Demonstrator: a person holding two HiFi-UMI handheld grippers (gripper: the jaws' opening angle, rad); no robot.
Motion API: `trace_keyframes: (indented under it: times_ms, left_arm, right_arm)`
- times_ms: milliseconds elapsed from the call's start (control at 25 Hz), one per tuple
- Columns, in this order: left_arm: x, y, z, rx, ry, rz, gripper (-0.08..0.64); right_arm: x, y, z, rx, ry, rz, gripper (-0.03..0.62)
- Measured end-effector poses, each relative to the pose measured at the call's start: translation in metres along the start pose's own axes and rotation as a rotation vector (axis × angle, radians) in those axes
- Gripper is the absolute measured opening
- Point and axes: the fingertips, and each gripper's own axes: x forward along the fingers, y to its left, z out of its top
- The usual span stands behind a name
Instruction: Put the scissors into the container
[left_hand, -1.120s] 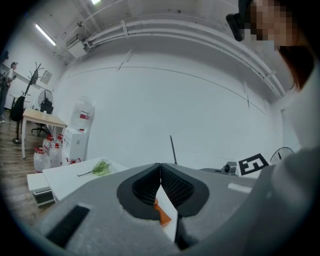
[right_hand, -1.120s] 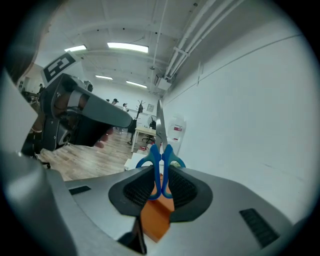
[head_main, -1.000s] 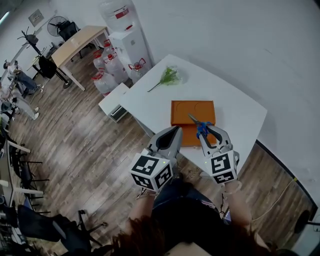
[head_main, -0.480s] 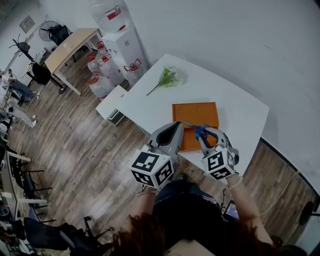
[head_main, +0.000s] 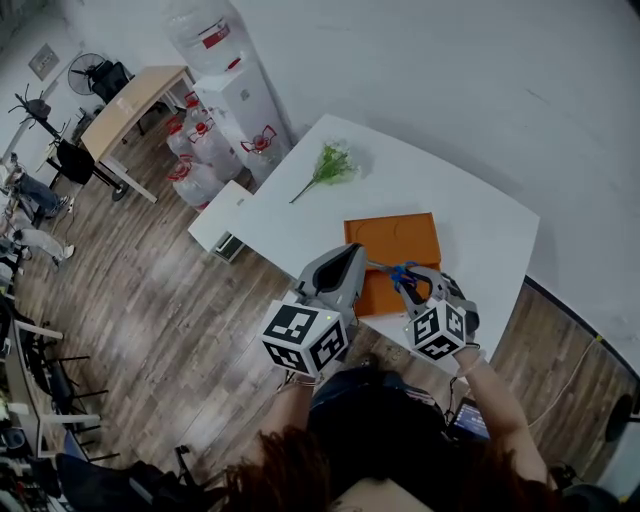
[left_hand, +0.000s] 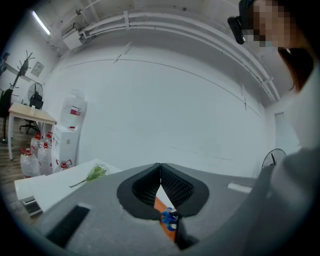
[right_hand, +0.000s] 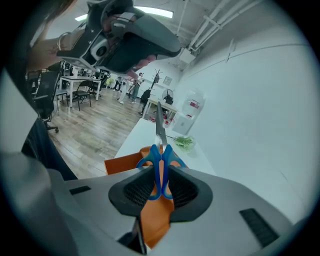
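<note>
Blue-handled scissors are clamped by their handles in my right gripper, blades pointing forward and up. In the head view the scissors hang over the near edge of the orange container, a shallow tray on the white table, with the right gripper just behind them. My left gripper is beside it to the left, over the tray's near left corner, its jaws shut with nothing between them. The left gripper view shows its closed tips with the scissors' handles and orange tray below.
A green plant sprig lies on the table's far left part. A low white side table stands left of the table. Water jugs and a water dispenser stand by the wall. Wooden floor lies to the left.
The right gripper with the scissors has drawn slightly nearer and lower over the tray's near edge. The left gripper has kept its place, still shut.
</note>
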Motion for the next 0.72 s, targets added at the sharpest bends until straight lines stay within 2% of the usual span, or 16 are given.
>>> trace_keyframes:
  times_ms: [720]
  left_arm:
    - [0.01, 0.012, -0.002, 0.008, 0.019, -0.001, 0.017]
  right_arm:
    - [0.048, 0.027, -0.064, -0.112, 0.171, 0.126, 0.078]
